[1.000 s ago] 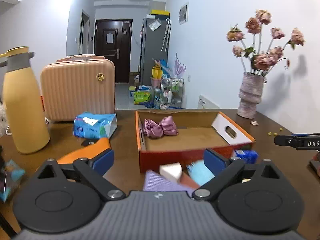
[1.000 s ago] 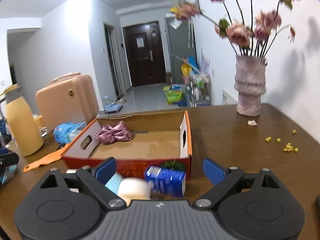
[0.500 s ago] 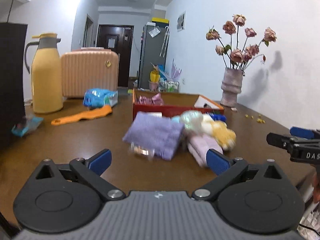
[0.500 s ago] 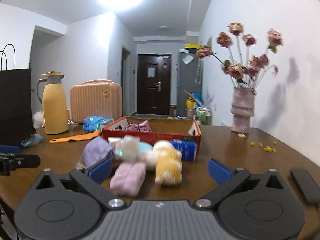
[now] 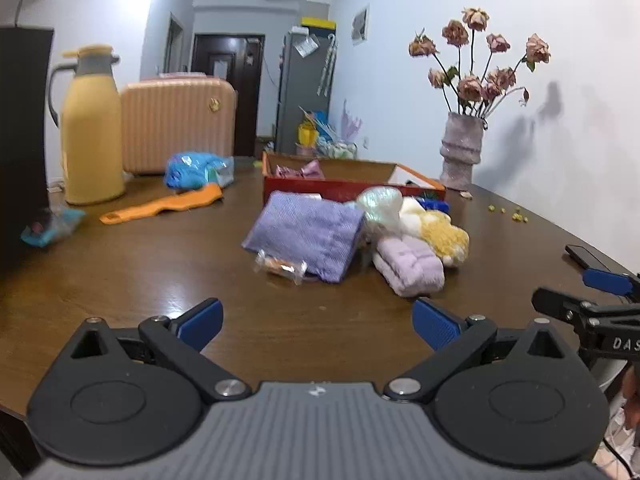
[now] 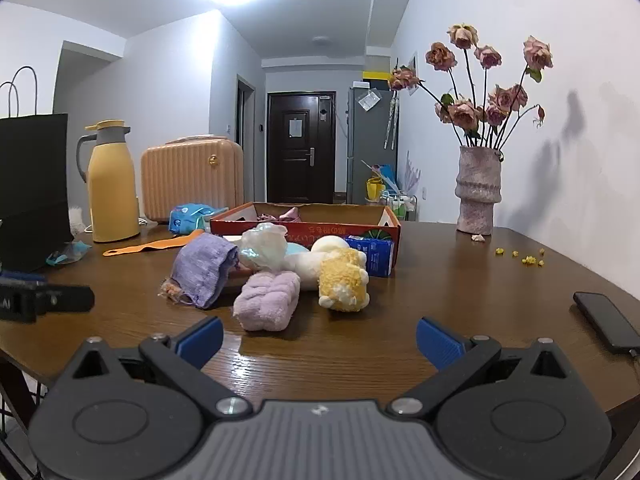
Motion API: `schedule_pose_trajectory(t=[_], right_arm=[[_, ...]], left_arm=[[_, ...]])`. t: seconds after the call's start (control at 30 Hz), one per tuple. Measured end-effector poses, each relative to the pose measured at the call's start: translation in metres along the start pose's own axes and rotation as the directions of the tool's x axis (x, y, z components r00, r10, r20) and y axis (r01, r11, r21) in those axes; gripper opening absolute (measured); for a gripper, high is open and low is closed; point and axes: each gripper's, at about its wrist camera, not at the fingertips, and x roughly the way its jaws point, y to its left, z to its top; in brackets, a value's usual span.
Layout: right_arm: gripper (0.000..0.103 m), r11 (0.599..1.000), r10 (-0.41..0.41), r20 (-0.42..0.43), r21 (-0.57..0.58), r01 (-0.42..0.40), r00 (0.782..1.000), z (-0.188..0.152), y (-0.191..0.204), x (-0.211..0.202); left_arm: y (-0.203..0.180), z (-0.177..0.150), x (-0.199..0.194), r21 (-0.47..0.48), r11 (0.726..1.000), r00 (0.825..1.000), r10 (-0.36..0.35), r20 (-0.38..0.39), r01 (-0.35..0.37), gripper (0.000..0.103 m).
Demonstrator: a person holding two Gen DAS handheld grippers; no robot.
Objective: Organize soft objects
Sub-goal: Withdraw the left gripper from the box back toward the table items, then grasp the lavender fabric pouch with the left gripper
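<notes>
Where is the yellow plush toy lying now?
In the right wrist view the yellow plush toy lies on the table centre, in front of the red cardboard box, just right of the rolled lilac towel.

Soft pile mid-table [image 6: 360, 344], against red box [image 6: 304, 232] front: purple cloth [image 6: 204, 270], lilac towel [image 6: 268, 300], yellow plush [image 6: 344, 280], white bag [image 6: 264, 246].

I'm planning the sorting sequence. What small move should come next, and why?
Probably ease the right gripper forward onto the folded lilac towel. Both grippers are open and empty, that towel lies nearest its fingers, and the red box behind the pile has room.
</notes>
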Motion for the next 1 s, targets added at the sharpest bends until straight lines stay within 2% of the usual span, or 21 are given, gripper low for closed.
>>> schedule_pose_trajectory(t=[0.2,0.37,0.4,0.53,0.6,0.67,0.73,0.83,0.9,0.93,0.97,1.0], right_arm=[[0.103,0.994,0.029,-0.014,0.109,-0.027,0.999,-0.006,-0.006,0.032],[0.096,0.990,0.120,-0.029,0.071,-0.118,0.992,0.010,0.008,0.064],[0.093,0.988,0.138,-0.040,0.068,-0.135,0.990,0.014,0.012,0.072],[0.061,0.979,0.195,-0.083,0.071,-0.189,0.977,0.031,0.028,0.109],[0.055,0.972,0.230,-0.100,0.077,-0.223,0.968,0.036,0.037,0.125],[0.055,0.962,0.266,-0.114,0.085,-0.258,0.957,0.040,0.048,0.142],[0.055,0.958,0.285,-0.124,0.082,-0.276,0.950,0.043,0.059,0.158],[0.055,0.966,0.255,-0.159,0.093,-0.243,0.954,0.046,0.073,0.185],[0.054,0.961,0.260,-0.185,0.141,-0.237,0.948,0.047,0.074,0.202],[0.049,0.955,0.272,-0.191,0.174,-0.240,0.943,0.046,0.074,0.210],[0.037,0.950,0.280,-0.193,0.195,-0.243,0.940,0.046,0.074,0.214],[0.029,0.945,0.291,-0.192,0.209,-0.251,0.937,0.045,0.074,0.218]], left_arm=[[0.010,0.000,0.036,-0.017,1.000,0.998,0.011,-0.060,-0.012,0.103],[0.033,0.020,0.069,-0.070,0.996,0.996,0.041,-0.075,-0.047,0.101],[0.038,0.025,0.077,-0.076,0.996,0.996,0.045,-0.079,-0.051,0.096],[0.054,0.048,0.110,-0.064,0.997,0.996,0.041,-0.076,-0.046,0.081],[0.065,0.062,0.130,-0.073,0.997,0.996,0.023,-0.089,-0.030,0.078],[0.076,0.075,0.148,-0.098,0.995,0.995,-0.024,-0.092,0.015,0.078],[0.087,0.085,0.169,-0.125,0.987,0.988,-0.114,-0.108,0.100,0.079],[0.102,0.093,0.205,-0.165,0.964,0.960,-0.235,-0.150,0.210,0.081],[0.111,0.095,0.225,-0.224,0.946,0.944,-0.276,-0.179,0.234,0.082],[0.115,0.093,0.231,-0.256,0.932,0.933,-0.308,-0.186,0.257,0.081],[0.119,0.092,0.237,-0.290,0.916,0.919,-0.341,-0.197,0.278,0.077],[0.120,0.090,0.239,-0.308,0.903,0.908,-0.369,-0.200,0.300,0.055]])
